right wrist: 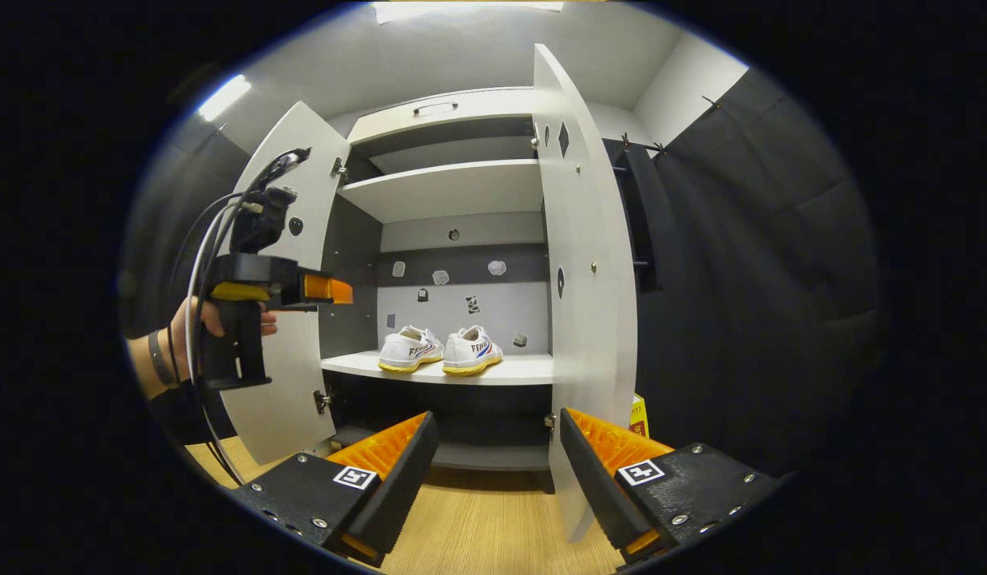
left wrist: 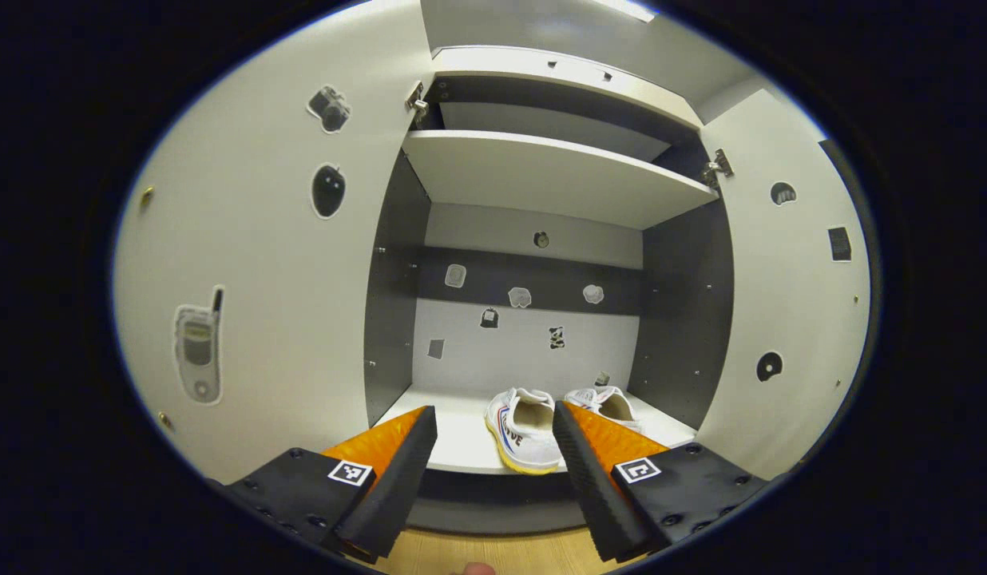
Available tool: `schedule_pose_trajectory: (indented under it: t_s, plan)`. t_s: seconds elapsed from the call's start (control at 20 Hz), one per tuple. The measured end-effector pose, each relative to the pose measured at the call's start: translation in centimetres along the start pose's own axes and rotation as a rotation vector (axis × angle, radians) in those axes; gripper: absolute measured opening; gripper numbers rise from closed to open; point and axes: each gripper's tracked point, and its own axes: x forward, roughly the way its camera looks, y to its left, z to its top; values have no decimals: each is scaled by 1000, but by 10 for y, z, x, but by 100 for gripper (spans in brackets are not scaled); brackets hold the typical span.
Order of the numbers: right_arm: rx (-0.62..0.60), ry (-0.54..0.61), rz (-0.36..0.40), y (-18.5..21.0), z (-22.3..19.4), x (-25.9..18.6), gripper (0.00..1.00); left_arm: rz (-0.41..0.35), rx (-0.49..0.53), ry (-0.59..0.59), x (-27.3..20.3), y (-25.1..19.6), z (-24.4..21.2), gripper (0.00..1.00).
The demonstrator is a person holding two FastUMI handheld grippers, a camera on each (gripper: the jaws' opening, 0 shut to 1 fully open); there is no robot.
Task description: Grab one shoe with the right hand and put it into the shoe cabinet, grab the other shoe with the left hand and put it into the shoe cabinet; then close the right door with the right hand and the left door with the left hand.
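In the left gripper view, the shoe cabinet [left wrist: 541,184] stands open straight ahead, its left door [left wrist: 270,263] and right door [left wrist: 789,303] both swung wide to either side. Small stickers dot the inner faces of the doors and the back panel [left wrist: 525,335]. Two white shoes sit on the lower shelf [left wrist: 461,439]: the left shoe [left wrist: 524,431] lies near the shelf's front edge, and the right shoe [left wrist: 609,402] lies just beside it, partly hidden behind one finger. An upper shelf [left wrist: 549,172] spans the cabinet above them, bare. A strip of wooden floor [left wrist: 493,555] shows at the bottom. The left gripper [left wrist: 493,447] hangs in front of the cabinet with its jaws spread apart and nothing between them, well clear of the shelf.

In the right gripper view, the cabinet is seen from farther off and to the right. The right door [right wrist: 585,263] stands edge-on, just ahead of the camera and between it and the right side of the cabinet interior. The pair of shoes, left shoe [right wrist: 411,349] and right shoe [right wrist: 472,350], rest side by side, touching or nearly so, on the lower shelf [right wrist: 525,369]. A dark curtain [right wrist: 749,263] hangs to the right. Wooden floor [right wrist: 485,519] runs beneath. A hand [right wrist: 202,323] holds the left gripper [right wrist: 334,289] level in front of the left door [right wrist: 290,319], cables looping up from it. The right gripper [right wrist: 493,455] is held low with its fingers wide apart, gripping nothing, near the right door's lower edge.
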Motion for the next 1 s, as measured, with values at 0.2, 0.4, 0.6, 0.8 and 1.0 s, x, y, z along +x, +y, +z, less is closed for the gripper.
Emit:
schedule_pose_trajectory:
  t_s: [0.2, 0.4, 0.6, 0.8, 1.0]
  plan:
    - [24, -23, 18, 6, 6, -6, 94, 48, 48, -56, -55, 14, -23, 95]
    - [44, -36, 26, 4, 16, -17, 94, 61, 75, -56, -109, 4, -55, 95]
    - [51, -78, -18, -27, 55, -24, 94, 52, 30, -33, -143, -17, -80, 95]
    - [39, -124, -102, -85, 107, -25, 98, 45, 17, -39, -154, -32, -82, 95]
    - [12, -152, -179, -153, 151, -13, 94, 24, 28, -39, -159, -38, -82, 95]
